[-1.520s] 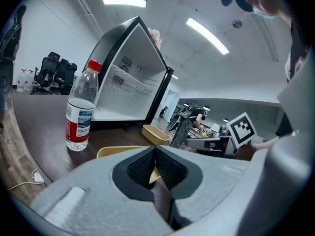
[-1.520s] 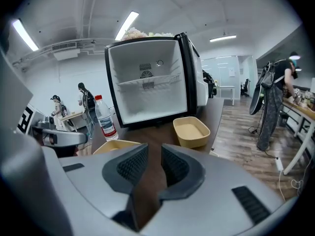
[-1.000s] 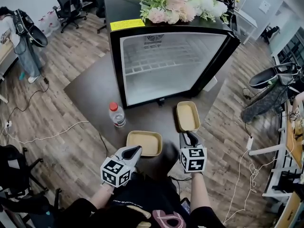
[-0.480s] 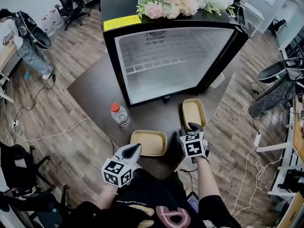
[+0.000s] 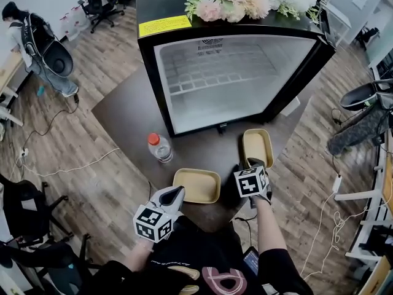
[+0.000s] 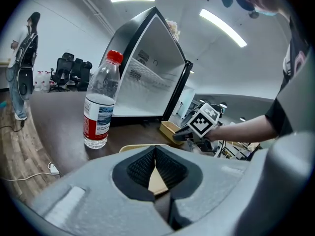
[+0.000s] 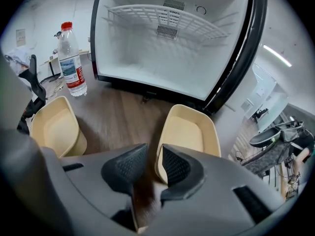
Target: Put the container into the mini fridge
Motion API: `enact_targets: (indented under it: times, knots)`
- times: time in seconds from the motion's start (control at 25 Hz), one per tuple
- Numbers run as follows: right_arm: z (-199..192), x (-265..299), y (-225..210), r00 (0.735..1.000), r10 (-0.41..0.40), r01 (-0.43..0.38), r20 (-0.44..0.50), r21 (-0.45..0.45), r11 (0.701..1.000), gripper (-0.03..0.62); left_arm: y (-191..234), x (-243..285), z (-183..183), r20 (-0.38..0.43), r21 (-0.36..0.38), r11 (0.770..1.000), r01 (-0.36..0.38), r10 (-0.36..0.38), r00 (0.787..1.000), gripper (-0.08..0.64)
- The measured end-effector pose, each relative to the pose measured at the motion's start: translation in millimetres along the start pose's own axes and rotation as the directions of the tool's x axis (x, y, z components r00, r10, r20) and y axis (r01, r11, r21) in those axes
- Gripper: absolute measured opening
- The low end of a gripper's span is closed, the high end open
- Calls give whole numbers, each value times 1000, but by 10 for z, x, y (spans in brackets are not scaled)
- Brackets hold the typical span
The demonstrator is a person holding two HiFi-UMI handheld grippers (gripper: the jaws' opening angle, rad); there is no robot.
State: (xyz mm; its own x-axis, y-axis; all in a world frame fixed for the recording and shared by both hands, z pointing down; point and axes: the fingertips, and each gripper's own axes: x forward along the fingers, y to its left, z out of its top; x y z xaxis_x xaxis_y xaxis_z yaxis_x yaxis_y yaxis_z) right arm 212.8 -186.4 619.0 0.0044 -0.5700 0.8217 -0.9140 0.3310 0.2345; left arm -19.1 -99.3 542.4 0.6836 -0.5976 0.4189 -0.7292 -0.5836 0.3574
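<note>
a water bottle, red cap, red-and-white label with print too small to read, stands on the table; right of it lies an empty tan tray, the left gripper just short of it, pads together on nothing; behind, the mini fridge gapes, white inside, an unreadable yellow label on top; farther right the empty container sits before the fridge; the right gripper has just been closing, pads apart astride its near rim.
</note>
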Motion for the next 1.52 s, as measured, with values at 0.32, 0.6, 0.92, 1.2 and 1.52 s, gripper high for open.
enact_targets:
  times: [0.32,0.6,0.92,1.2,1.52]
  knots:
    - [-93,95,-49,998,-31,33,-56,22,999,69,134,-15,15,4,-16,1000,-23,23,1000,9]
    - [-85,115,-80,997,-35,37,-71,22,999,38,159,4,-26,-5,-31,999,-21,21,1000,9]
    - [-78,112,-84,996,-48,49,-69,9,999,29,173,45,-55,-11,-52,999,-10,10,1000,9]
    - [-36,52,-125,994,-84,84,-69,-9,996,28,181,71,-106,-24,-48,999,-4,3,1000,9]
    - [160,-91,-107,995,-92,91,-43,-37,995,26,187,123,-115,-32,-43,999,13,-14,999,9]
